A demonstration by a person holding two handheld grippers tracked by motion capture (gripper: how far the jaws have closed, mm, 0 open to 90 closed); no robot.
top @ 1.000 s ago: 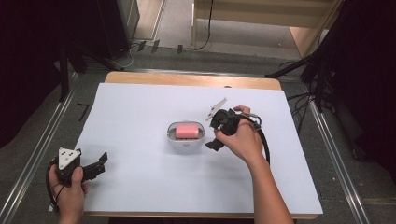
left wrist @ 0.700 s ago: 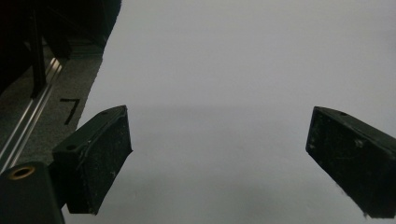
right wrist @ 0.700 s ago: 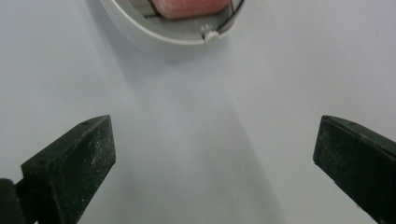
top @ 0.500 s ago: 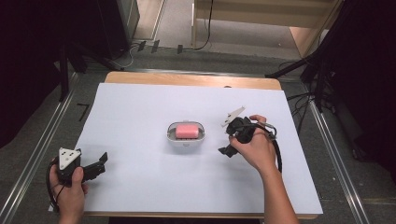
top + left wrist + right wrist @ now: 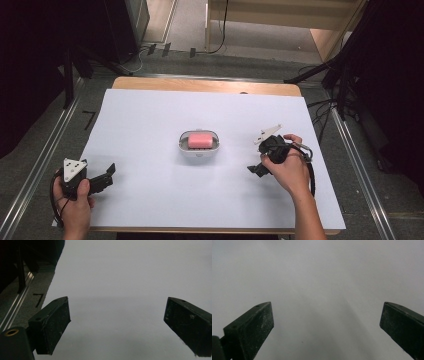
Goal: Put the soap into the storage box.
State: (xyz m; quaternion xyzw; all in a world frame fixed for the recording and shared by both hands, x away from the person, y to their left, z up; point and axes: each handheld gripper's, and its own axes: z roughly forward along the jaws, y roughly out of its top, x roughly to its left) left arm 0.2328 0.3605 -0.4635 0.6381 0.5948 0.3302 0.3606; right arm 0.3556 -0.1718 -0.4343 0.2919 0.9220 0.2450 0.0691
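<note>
A pink bar of soap [image 5: 199, 140] lies in a small white oval dish [image 5: 182, 145] at the middle of the white-covered table [image 5: 150, 115]. My right gripper [image 5: 261, 159] is held in a hand to the right of the dish, well apart from it, with its jaws pointing left. In the right gripper view it [image 5: 327, 327] is open over bare white surface. My left gripper [image 5: 103, 178] rests near the table's front left corner. The left gripper view shows it [image 5: 117, 325] open, nothing between the jaws.
The wooden table edge [image 5: 205, 86] shows at the back. Metal rails [image 5: 40, 160] run along the floor on both sides. A black tape mark [image 5: 89, 120] lies on the floor at the left. Cables [image 5: 325, 105] and dark stands crowd the back right.
My right gripper has drawn back from beside the dish, moving right and toward the person. The left gripper and the dish have stayed put.
</note>
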